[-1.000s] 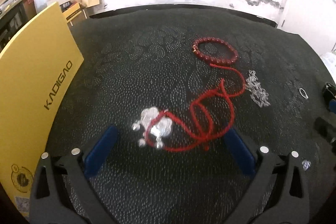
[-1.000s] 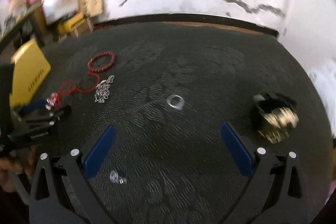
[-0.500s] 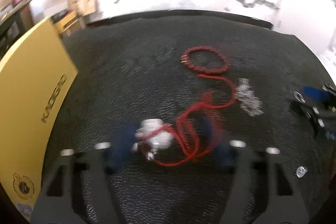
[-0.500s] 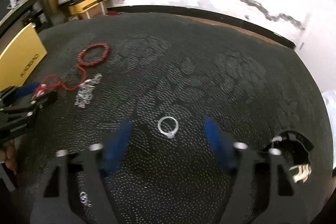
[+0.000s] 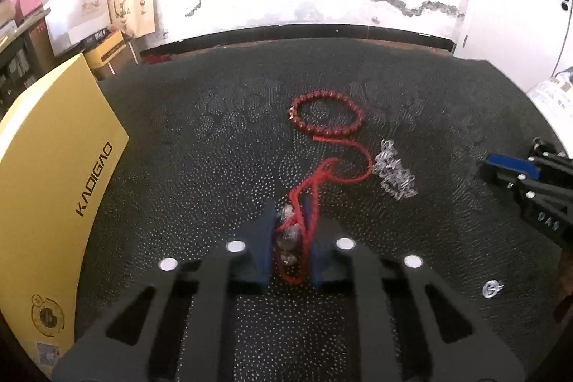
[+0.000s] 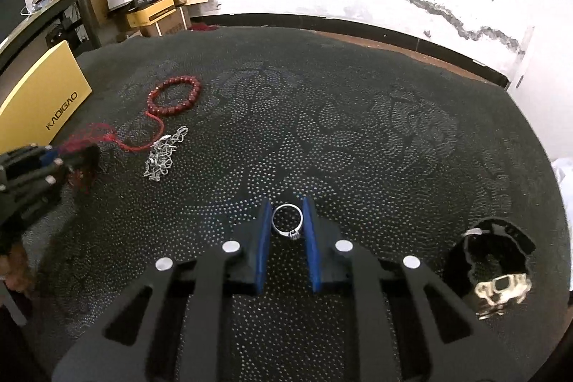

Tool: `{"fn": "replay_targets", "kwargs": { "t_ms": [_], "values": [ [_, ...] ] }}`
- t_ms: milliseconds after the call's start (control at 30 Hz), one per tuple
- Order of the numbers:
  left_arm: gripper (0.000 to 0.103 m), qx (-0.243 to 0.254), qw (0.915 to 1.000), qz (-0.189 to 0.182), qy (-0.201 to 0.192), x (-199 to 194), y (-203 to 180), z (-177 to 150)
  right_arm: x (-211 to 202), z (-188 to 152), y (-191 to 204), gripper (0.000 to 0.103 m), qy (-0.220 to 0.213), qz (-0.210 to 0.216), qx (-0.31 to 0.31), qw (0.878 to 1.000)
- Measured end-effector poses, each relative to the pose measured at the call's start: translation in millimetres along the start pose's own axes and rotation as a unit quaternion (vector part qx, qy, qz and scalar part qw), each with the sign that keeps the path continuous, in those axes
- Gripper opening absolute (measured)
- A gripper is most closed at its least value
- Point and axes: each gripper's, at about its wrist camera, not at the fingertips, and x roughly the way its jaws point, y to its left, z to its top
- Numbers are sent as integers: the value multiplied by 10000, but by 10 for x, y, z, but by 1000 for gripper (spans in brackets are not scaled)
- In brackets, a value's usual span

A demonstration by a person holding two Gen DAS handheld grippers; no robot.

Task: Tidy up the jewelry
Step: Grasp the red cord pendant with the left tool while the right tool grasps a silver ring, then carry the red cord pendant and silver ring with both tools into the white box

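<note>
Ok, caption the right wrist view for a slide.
Right gripper closed around a silver ring on the black mat.

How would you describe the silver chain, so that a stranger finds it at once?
Start at the yellow KADIGAO box at the left edge of the black mat. To its right lies a red bead bracelet, and just nearer the camera is the silver chain, in a loose heap. It alone is a pale metal tangle; the ring is one hoop.

Hidden and cut-off parts

We see the yellow box [image 5: 53, 188] cut by the left edge; the blue pads [image 5: 266, 238] half hide the pendant [image 5: 288, 238], its form unclear.
</note>
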Motion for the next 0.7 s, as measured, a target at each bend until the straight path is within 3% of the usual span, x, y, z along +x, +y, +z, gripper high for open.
{"fn": "replay_targets", "kwargs": {
  "t_ms": [333,700],
  "values": [
    [11,-164,9997,-179,-32,-278,111,90,-302,154,63,18,-265,63,101,9996],
    [11,-162,9988,-349,-318,-1104,244,335,-1170,523,473,18,-749,155,-31,9971]
  ]
}}
